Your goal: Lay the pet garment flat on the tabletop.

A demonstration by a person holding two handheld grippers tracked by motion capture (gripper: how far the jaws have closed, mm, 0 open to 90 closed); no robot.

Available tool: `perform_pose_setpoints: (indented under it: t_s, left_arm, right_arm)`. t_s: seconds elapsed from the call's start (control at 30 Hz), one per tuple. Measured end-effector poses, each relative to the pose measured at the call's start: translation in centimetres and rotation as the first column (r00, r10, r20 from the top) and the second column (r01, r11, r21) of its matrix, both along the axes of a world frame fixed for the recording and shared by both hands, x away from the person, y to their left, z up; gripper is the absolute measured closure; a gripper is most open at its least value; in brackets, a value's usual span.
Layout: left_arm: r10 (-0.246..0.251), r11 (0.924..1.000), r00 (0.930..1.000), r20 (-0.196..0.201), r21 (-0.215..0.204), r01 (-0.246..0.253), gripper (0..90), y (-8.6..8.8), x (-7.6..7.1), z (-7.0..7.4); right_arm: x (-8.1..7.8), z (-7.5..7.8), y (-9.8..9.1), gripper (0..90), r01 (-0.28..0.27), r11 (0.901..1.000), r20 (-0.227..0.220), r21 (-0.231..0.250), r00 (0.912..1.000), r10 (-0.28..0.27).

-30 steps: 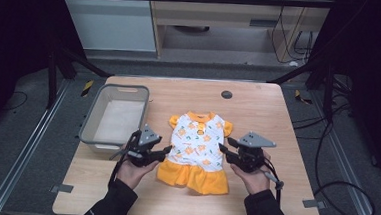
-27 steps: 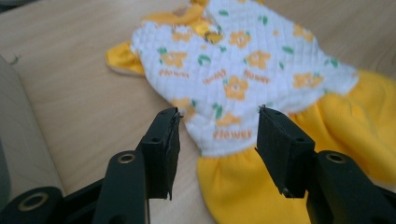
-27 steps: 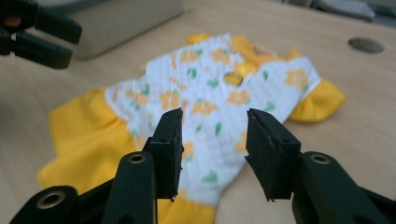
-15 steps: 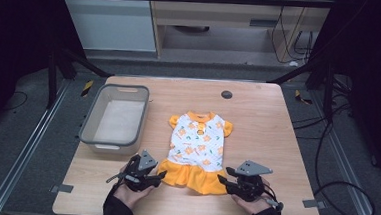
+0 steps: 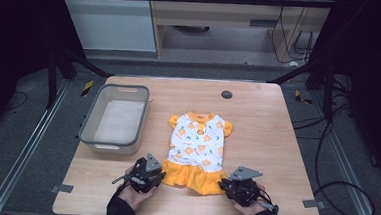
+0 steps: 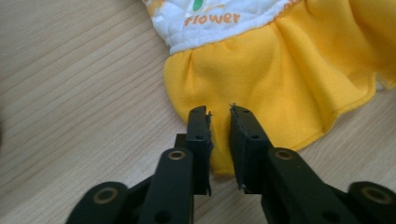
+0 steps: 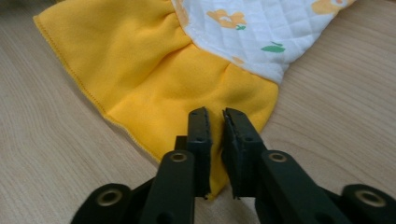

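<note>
Both grippers at the hem corners of a small dress, near edge of table.

Left gripper (image 6: 219, 112) had its jaws a narrow gap apart, straddling the yellow skirt (image 6: 280, 79) at its lower left corner; whether they pinched the cloth could not be told. Right gripper (image 7: 215, 114) likewise stood slightly parted over the opposite hem corner. The dress (image 5: 197, 145), white quilted top with orange flowers, lay flat at the centre of the wooden table (image 5: 272, 127), collar toward 12 o'clock. A grey bin (image 5: 115, 117) sat at 9 o'clock of it, well apart.
</note>
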State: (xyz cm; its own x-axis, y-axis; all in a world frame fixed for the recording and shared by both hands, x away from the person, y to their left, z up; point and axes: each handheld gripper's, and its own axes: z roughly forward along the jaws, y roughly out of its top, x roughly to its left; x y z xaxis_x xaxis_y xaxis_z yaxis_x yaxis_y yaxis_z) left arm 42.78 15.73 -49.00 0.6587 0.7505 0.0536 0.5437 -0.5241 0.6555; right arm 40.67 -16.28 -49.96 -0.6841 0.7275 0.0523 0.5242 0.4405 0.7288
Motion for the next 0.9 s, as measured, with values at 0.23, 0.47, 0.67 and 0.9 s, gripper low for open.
perform_pose_setpoints:
  t_s: [0.23,0.47,0.67,0.9]
  left_arm:
    - [0.012,0.9993,0.9997,-0.022,-0.036,-0.013,87.4,1.0,0.2,0.7]
    - [-0.005,0.9974,0.9990,-0.045,-0.071,0.002,87.7,2.4,0.0,1.4]
    - [-0.025,0.9988,0.9971,-0.072,-0.044,0.022,87.0,1.9,-0.7,0.8]
    - [-0.014,0.9971,0.9997,-0.018,-0.075,0.012,70.5,2.6,-1.3,1.5]
  right_arm:
    - [0.3,0.4,-0.5,88.3,0.003,0.9999,-0.032,0.011,0.9995,-0.002]
    - [0.6,0.9,-2.2,88.2,0.043,0.9989,-0.023,0.019,0.9988,-0.043]
    - [0.8,0.7,-2.5,86.6,0.047,0.9987,-0.009,-0.019,0.9989,-0.047]
    - [0.8,1.2,-2.9,78.0,0.066,0.9970,0.024,0.042,0.9975,-0.067]
